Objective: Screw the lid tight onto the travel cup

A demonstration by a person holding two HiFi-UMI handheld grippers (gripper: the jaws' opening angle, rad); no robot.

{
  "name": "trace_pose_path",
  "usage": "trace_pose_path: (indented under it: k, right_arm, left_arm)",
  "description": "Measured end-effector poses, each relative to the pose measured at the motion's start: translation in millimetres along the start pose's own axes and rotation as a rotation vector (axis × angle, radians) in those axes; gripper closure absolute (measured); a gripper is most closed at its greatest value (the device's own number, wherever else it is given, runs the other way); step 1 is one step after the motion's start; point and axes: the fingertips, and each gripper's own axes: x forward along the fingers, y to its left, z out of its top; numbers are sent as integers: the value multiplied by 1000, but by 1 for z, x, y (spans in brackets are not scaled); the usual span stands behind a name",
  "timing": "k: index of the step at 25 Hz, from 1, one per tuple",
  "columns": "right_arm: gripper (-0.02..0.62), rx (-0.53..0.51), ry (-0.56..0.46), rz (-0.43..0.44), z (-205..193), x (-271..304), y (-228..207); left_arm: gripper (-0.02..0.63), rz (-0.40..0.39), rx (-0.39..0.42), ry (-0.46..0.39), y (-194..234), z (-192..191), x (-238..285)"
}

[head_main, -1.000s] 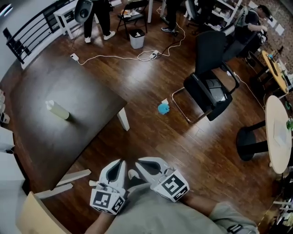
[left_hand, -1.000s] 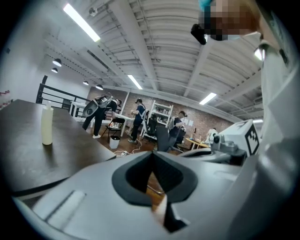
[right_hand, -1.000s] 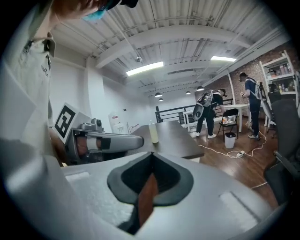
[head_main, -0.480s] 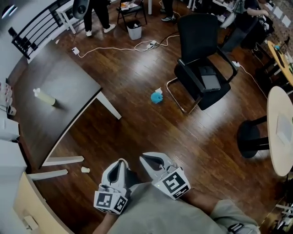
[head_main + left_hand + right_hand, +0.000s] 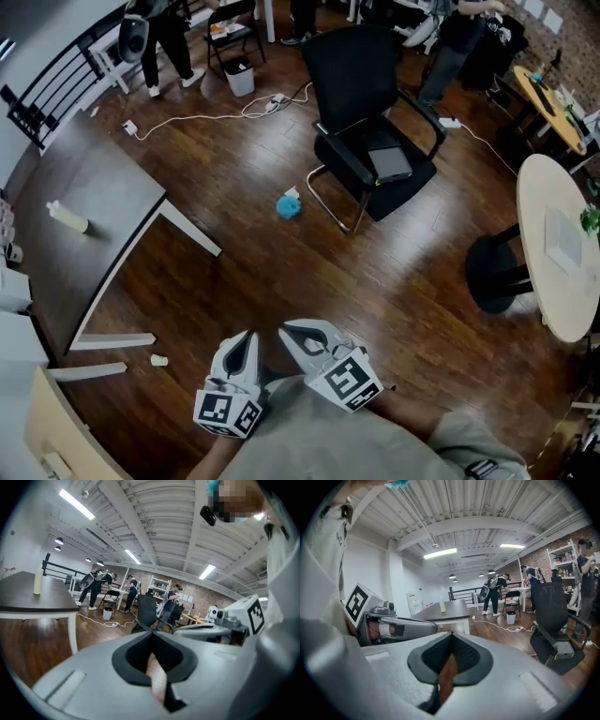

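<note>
Overhead and level views, shared chair [image 5: 352, 80]

Readable text: none anywhere.
Left cube [image 5: 225, 412]: black-and-white square marker patterns, no letters or digits.
Right cube [image 5: 345, 380]: same kind of pattern, no words.

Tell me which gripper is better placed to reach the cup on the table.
Left, slightly: the cup stands on the table at the person's left, nearer the left gripper than the right gripper. Both are shut, empty and far off.
</note>
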Motion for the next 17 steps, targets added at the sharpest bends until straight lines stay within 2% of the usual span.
trace_pose_path:
  k: [6,10,17]
  right_arm:
    - [597,17,-16,-26,-1,-20,-15]
    - [597,24,-30,-42,-4,-19,-9]
    - [597,49,-39,-31,9,-39,-33]
  left_arm:
    - [604,-28,27,4,-20,6,15]
    - [604,-43,43,9,-18,4,10]
    - [604,-16,49,19,-39,21,23]
